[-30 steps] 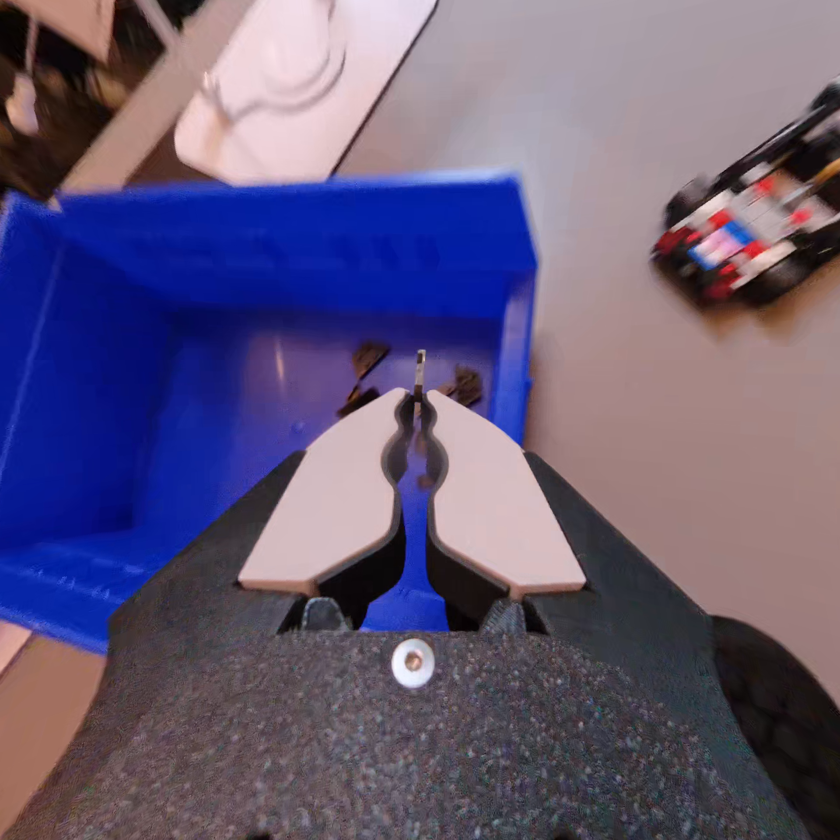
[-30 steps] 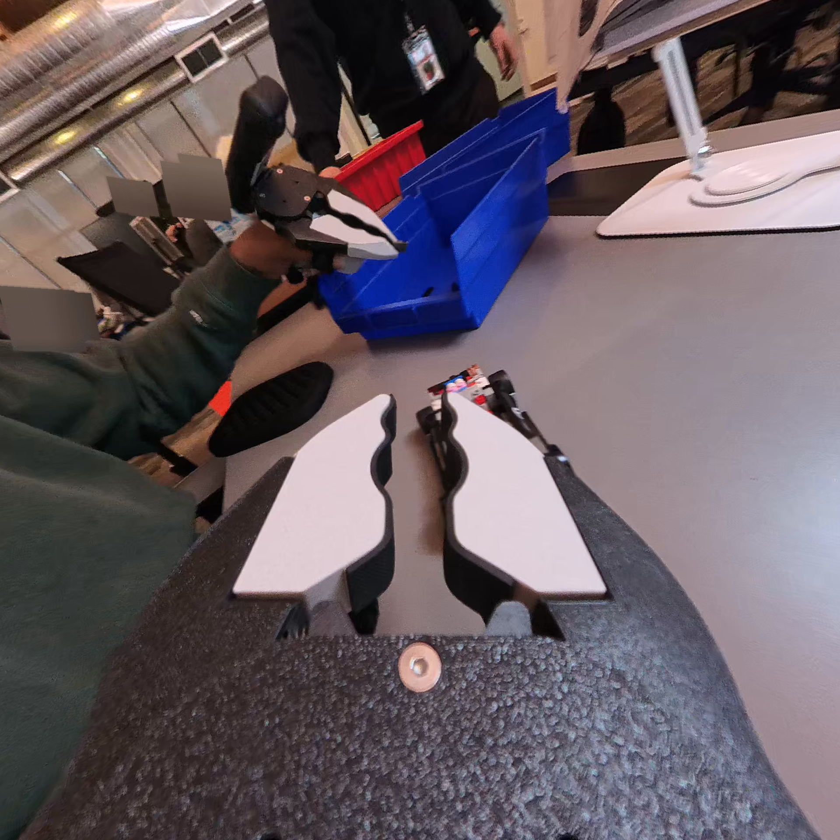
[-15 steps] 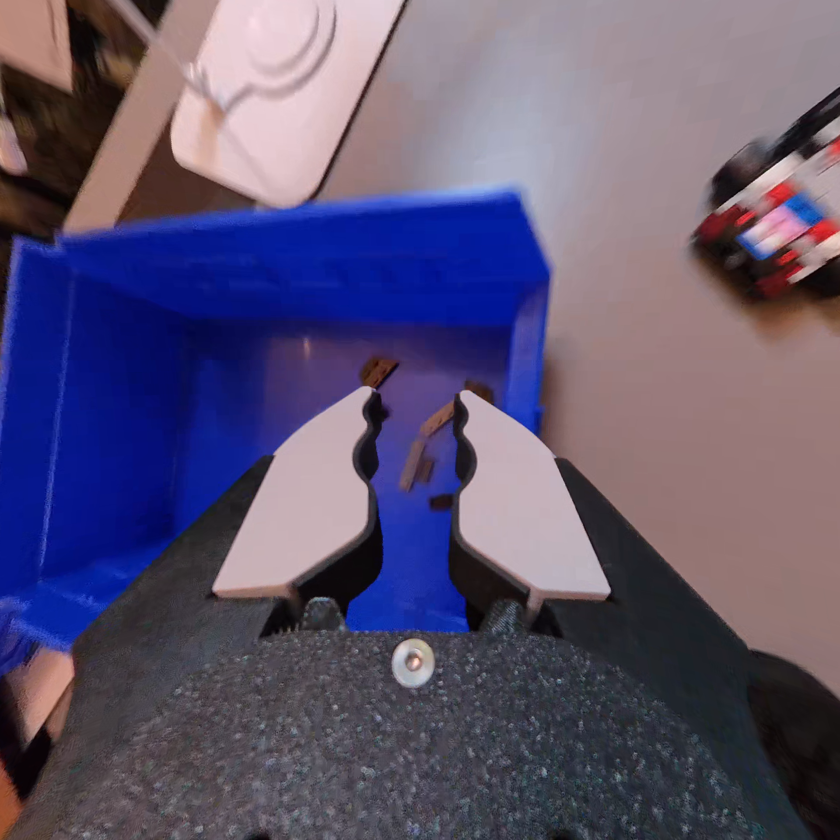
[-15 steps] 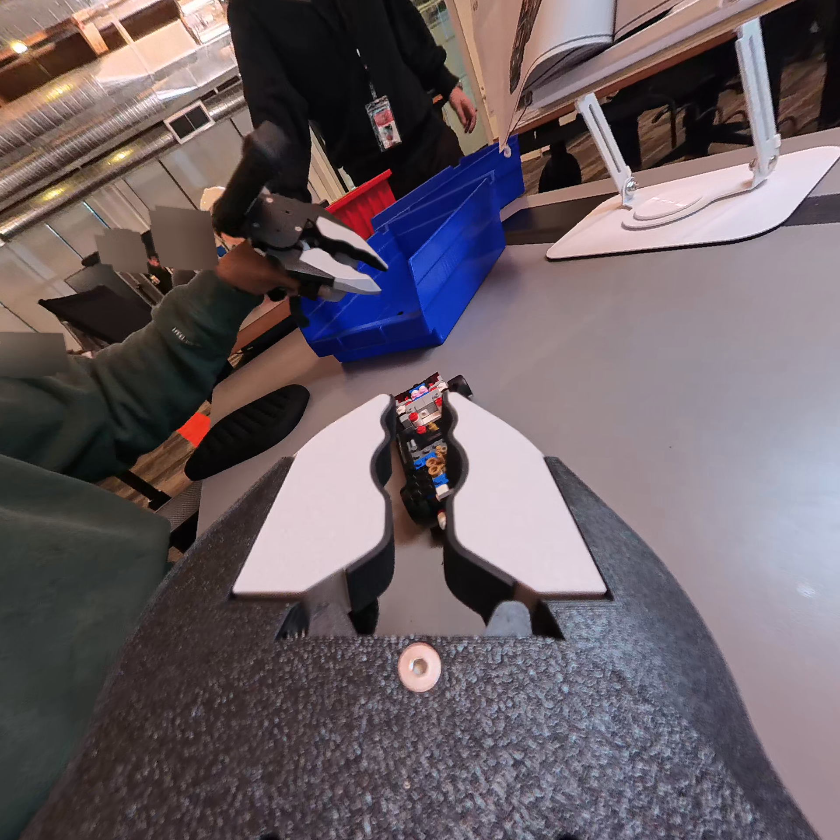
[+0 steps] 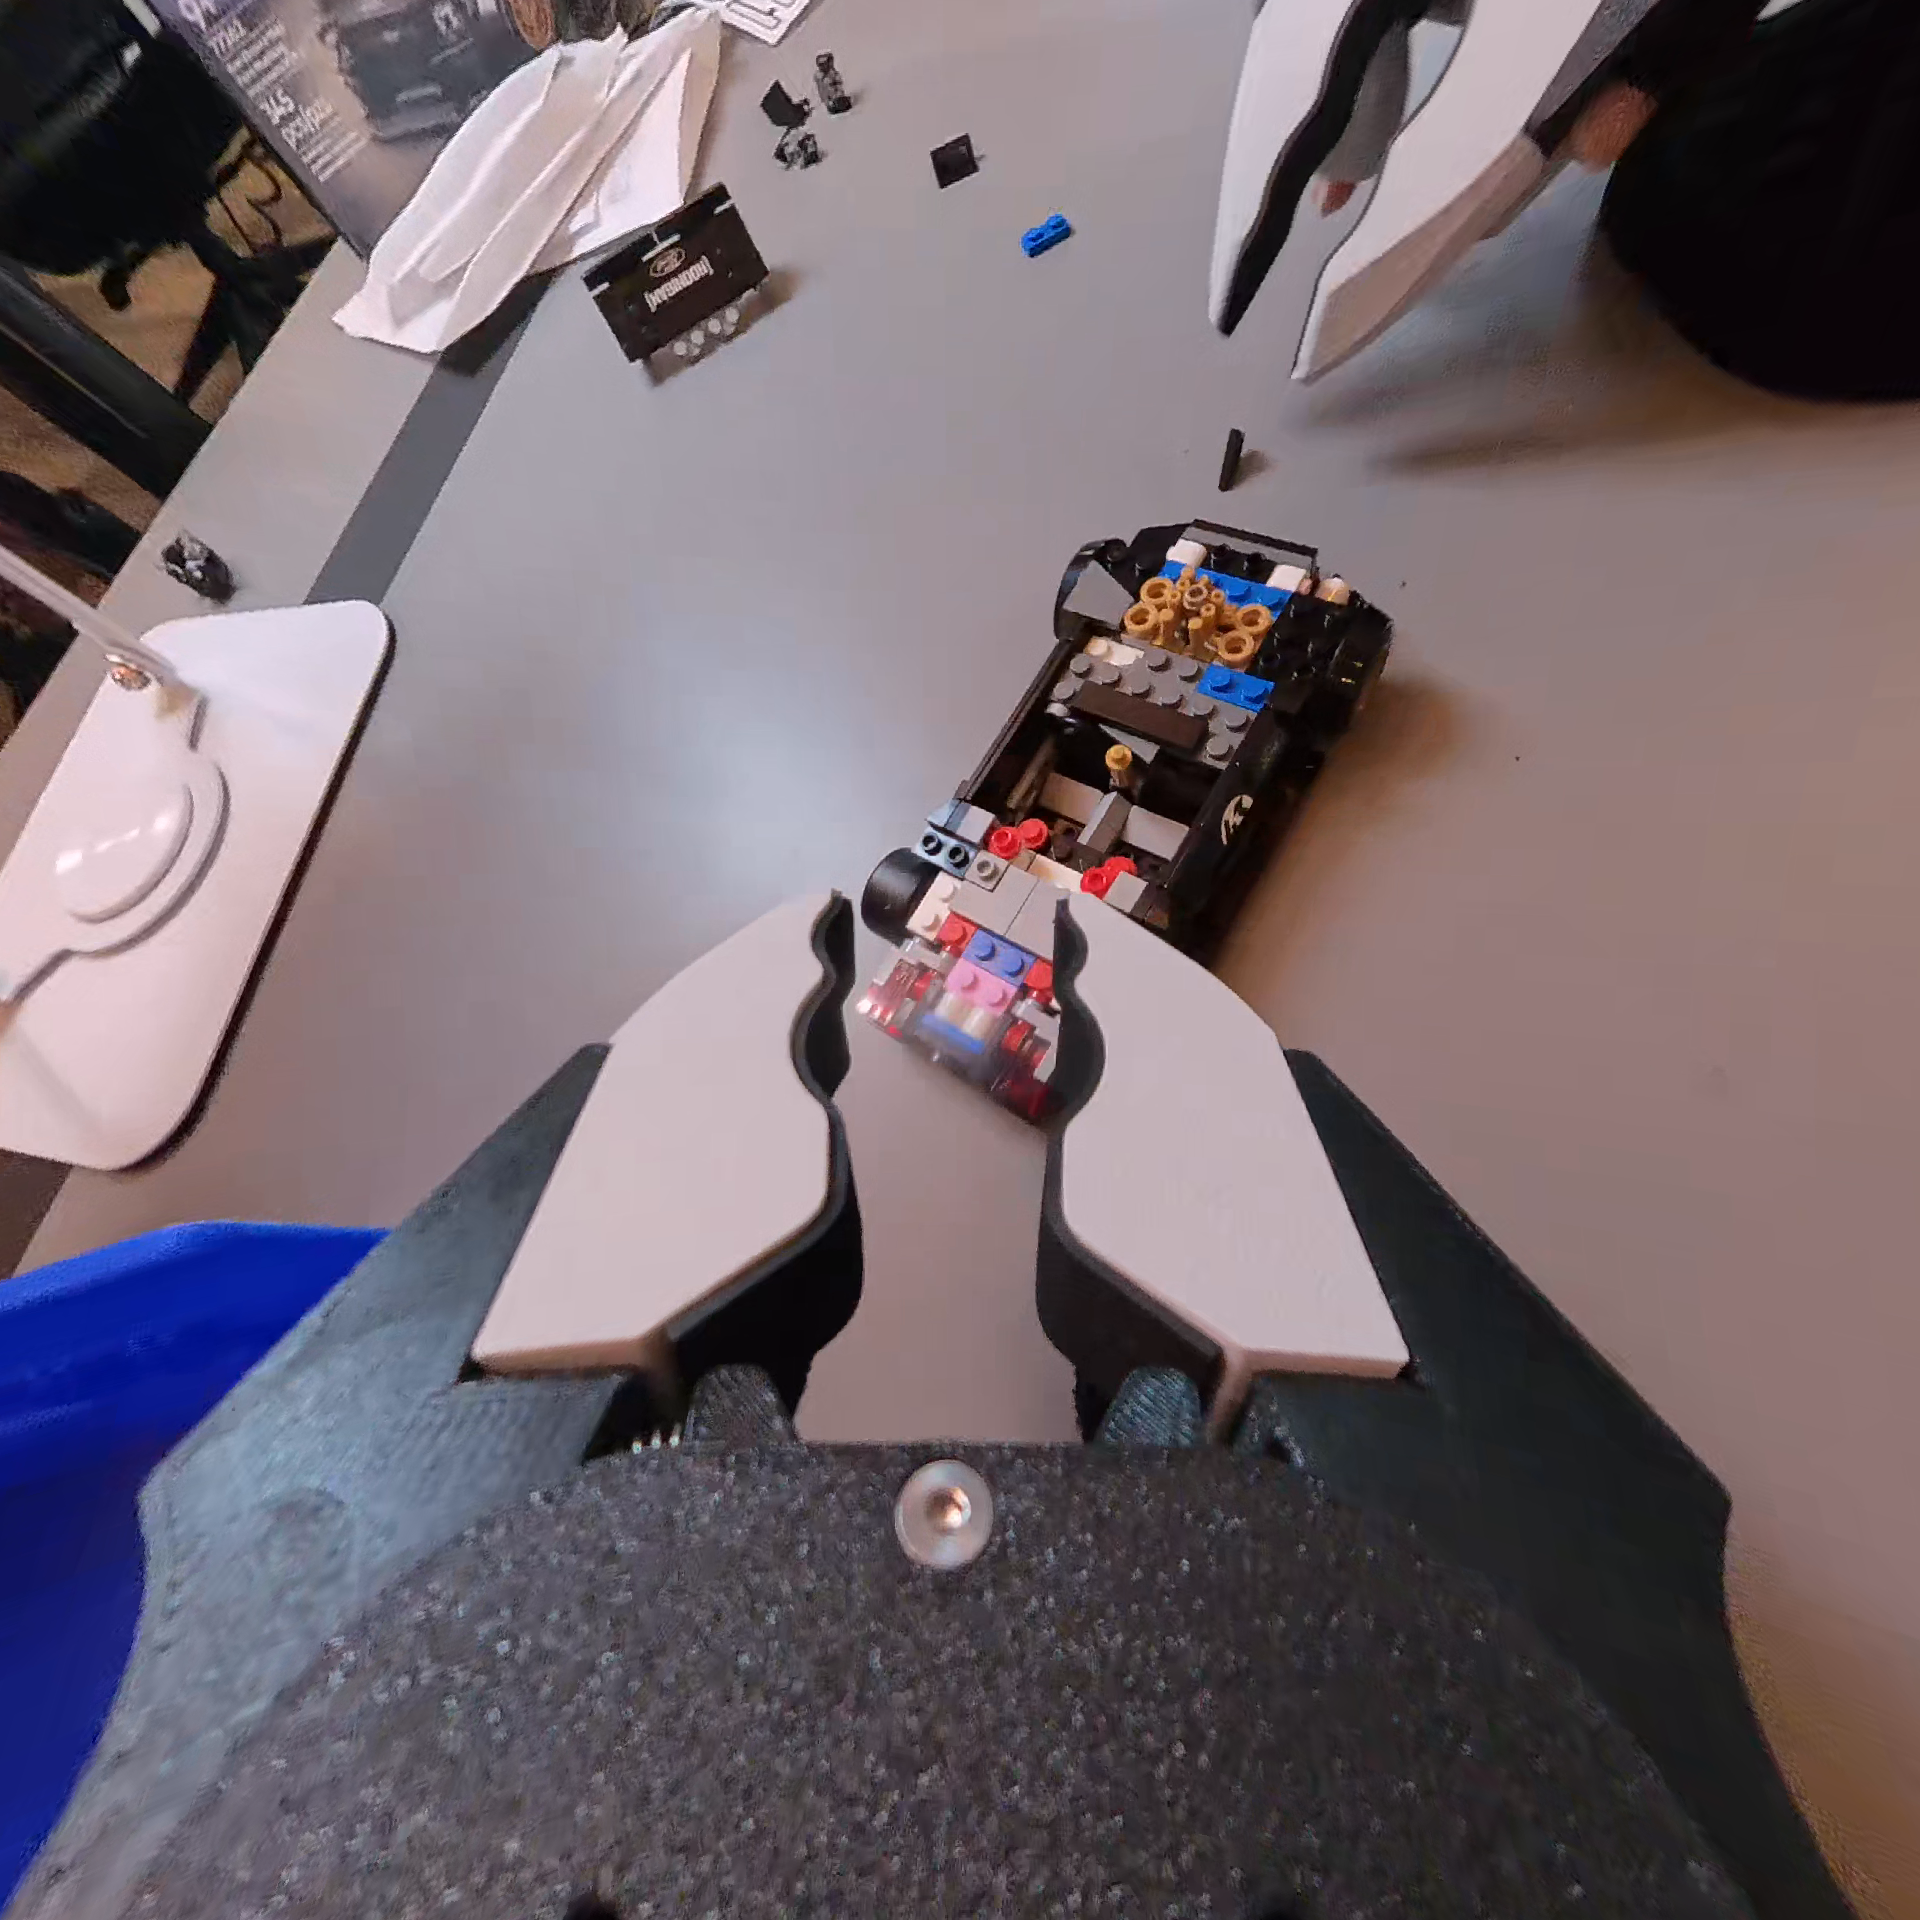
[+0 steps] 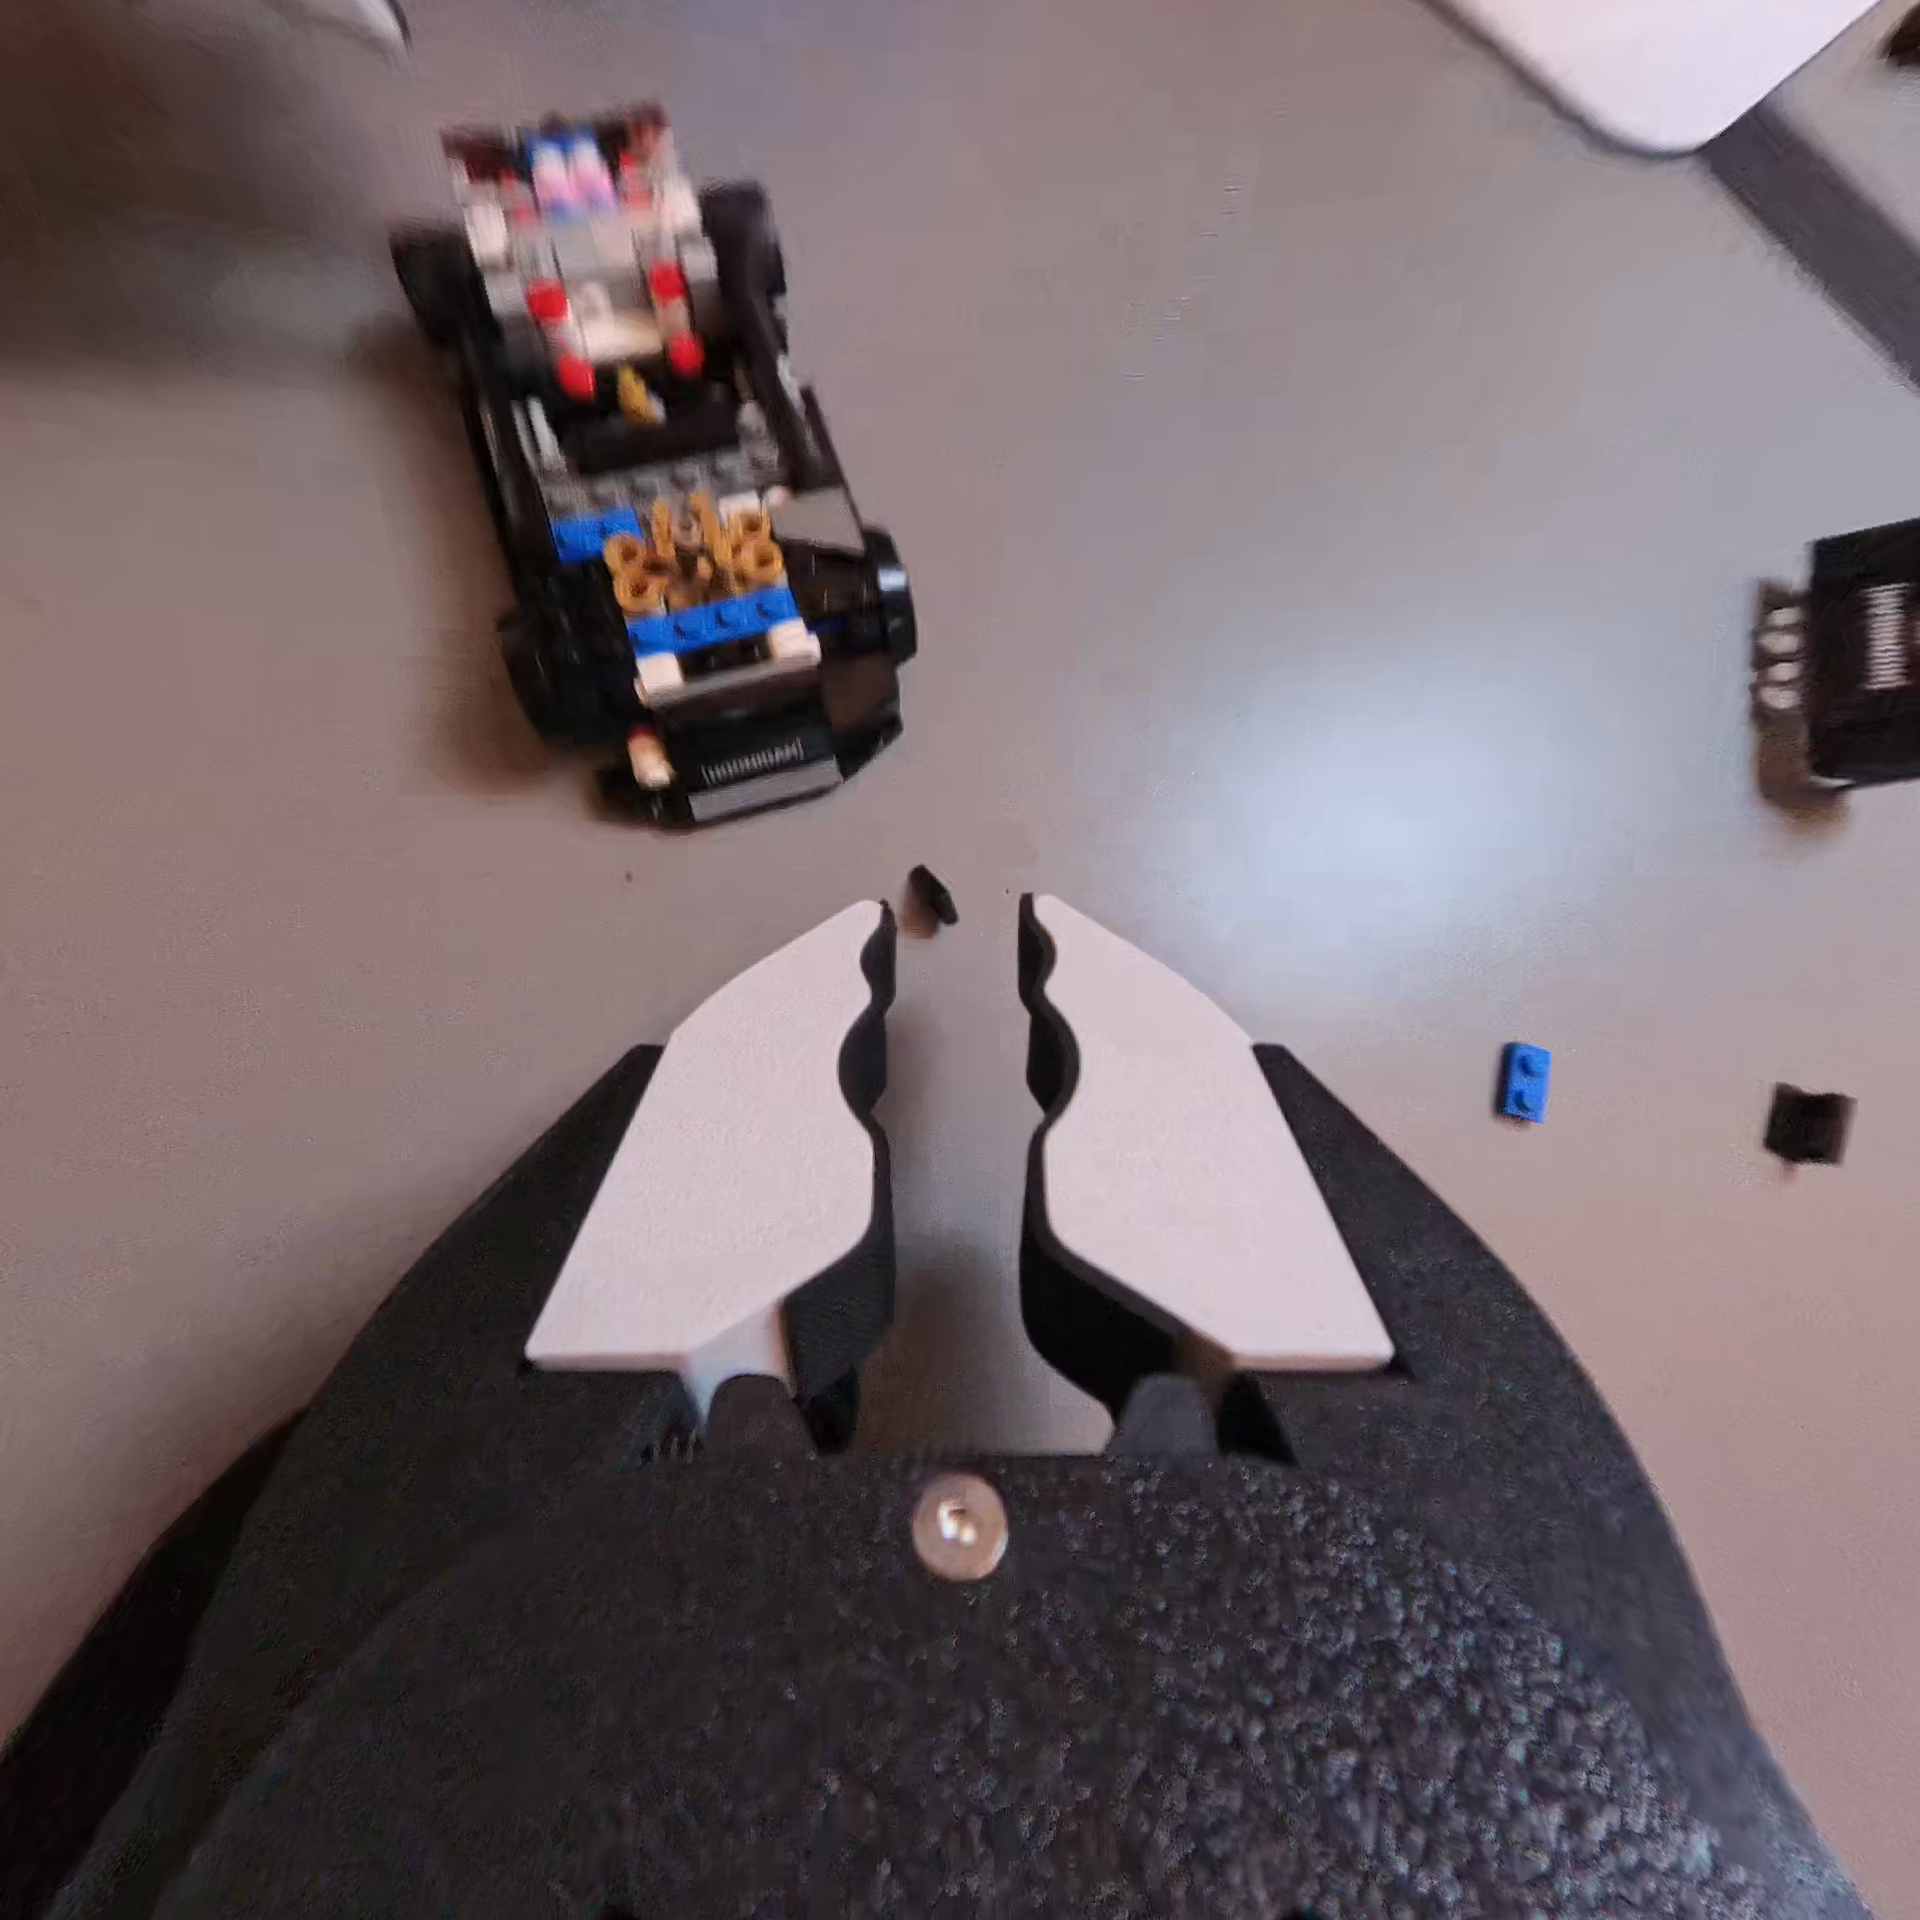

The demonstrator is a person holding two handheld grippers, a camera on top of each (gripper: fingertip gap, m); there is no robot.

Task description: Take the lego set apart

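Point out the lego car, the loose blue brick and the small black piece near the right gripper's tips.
lego car [image 5: 1164,769], left wrist view, on its open cockpit.
loose blue brick [image 6: 1523,1082], right wrist view, on its studded top.
small black piece [image 6: 932,896], right wrist view, on its dark body, just ahead of the open fingers.

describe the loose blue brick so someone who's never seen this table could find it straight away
Start at the lego car in the middle of the grey table. Go past its gold-engine end toward the black plate with grey studs; the blue brick lies alone between. It is the only blue loose piece, the others scattered around it, like the square piece, being black.
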